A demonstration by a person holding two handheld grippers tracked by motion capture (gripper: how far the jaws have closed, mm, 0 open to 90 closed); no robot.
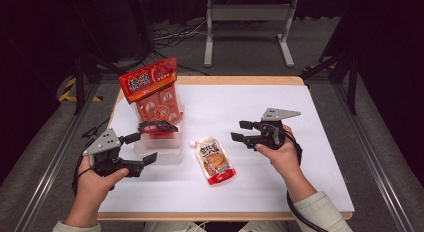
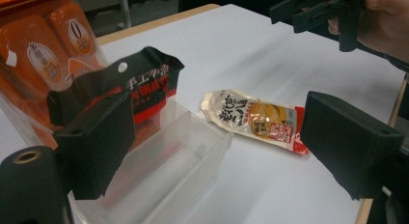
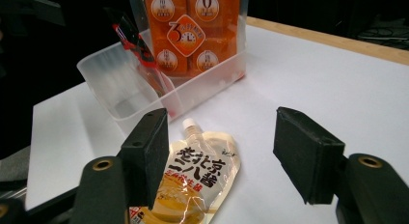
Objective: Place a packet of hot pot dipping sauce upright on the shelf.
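A sauce pouch (image 1: 216, 161) with a white cap lies flat on the white table (image 1: 300, 182), cap toward the far side. To its left stands a clear plastic bin (image 1: 165, 154) that holds an upright orange snack pack (image 1: 152, 89) and a black-and-red packet (image 1: 159, 127). My left gripper (image 1: 145, 148) hovers open at the bin's near left corner, nothing between its jaws. My right gripper (image 1: 238, 131) is open to the right of the pouch, pointing left. In the right gripper view the pouch (image 3: 197, 180) lies just ahead, between and below the open jaws, untouched.
The bin (image 3: 115, 84) has a divider, and its near compartment is bare. The table's wooden far edge (image 1: 240, 80) and a metal stand (image 1: 247, 27) on the floor lie beyond. White tabletop stretches to the right and near side of the pouch.
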